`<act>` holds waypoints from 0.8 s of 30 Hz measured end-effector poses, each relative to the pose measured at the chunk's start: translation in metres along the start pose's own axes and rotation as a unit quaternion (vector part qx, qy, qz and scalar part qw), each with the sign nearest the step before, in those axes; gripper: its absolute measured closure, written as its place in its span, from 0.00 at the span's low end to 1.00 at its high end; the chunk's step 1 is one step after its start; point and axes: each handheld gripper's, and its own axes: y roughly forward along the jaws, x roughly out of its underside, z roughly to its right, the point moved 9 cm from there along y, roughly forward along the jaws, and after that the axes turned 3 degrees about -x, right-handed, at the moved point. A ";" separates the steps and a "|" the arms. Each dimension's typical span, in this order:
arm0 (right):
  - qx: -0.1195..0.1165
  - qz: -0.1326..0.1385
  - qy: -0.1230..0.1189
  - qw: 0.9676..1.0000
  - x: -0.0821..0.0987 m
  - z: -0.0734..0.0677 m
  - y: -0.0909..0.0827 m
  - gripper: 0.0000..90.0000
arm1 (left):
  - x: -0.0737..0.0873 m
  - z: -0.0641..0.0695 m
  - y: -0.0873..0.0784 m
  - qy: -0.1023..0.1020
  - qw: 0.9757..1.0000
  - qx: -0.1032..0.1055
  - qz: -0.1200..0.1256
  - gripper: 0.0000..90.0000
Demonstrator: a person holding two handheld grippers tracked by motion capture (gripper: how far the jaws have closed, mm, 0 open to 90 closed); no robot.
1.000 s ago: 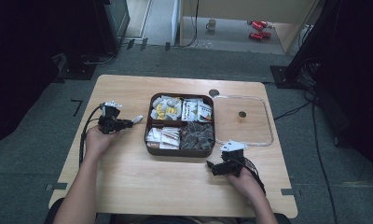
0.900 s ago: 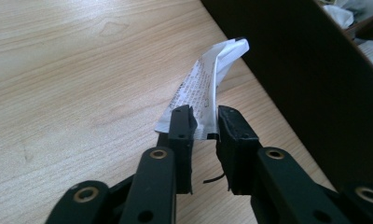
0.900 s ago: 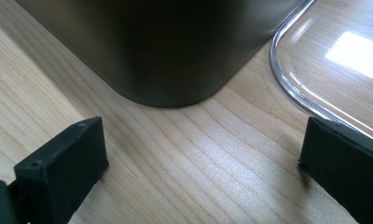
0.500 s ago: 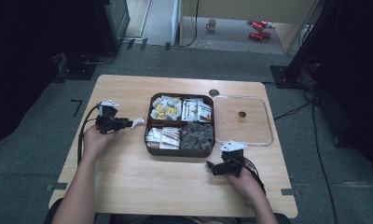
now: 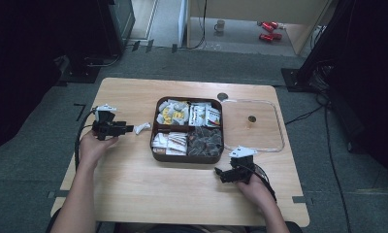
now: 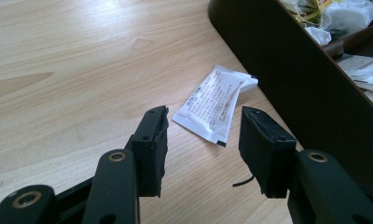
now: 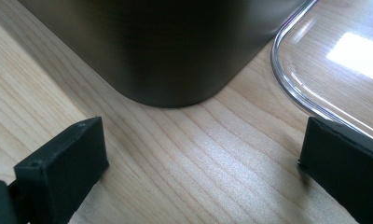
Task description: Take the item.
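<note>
The left gripper [image 6: 202, 144], jaws just opening and empty, is releasing a white sachet [image 6: 216, 102] lying ahead, still outside the compartment box [image 5: 188, 157]; binning remains.

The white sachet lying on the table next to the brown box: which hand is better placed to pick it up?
Left. The left tool points at the white sachet, jaws apart and just opened wider, nothing between them. The right tool rests beyond the brown box, near the clear lid.
</note>
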 end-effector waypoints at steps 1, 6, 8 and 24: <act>0.000 0.000 0.000 1.000 0.000 0.000 0.000 0.00 | 0.001 -0.001 -0.001 -0.003 1.000 -0.004 -0.001 0.58; 0.000 0.000 0.000 1.000 0.000 0.000 0.000 0.00 | 0.005 -0.003 -0.004 -0.007 1.000 -0.008 -0.002 0.55; 0.000 0.000 0.000 1.000 0.000 0.000 0.000 0.00 | 0.006 -0.004 -0.005 -0.007 1.000 -0.010 0.000 0.54; -0.004 -0.001 -0.006 1.000 -0.001 0.000 0.001 0.00 | 0.023 -0.022 -0.013 -0.006 0.999 -0.035 0.000 0.51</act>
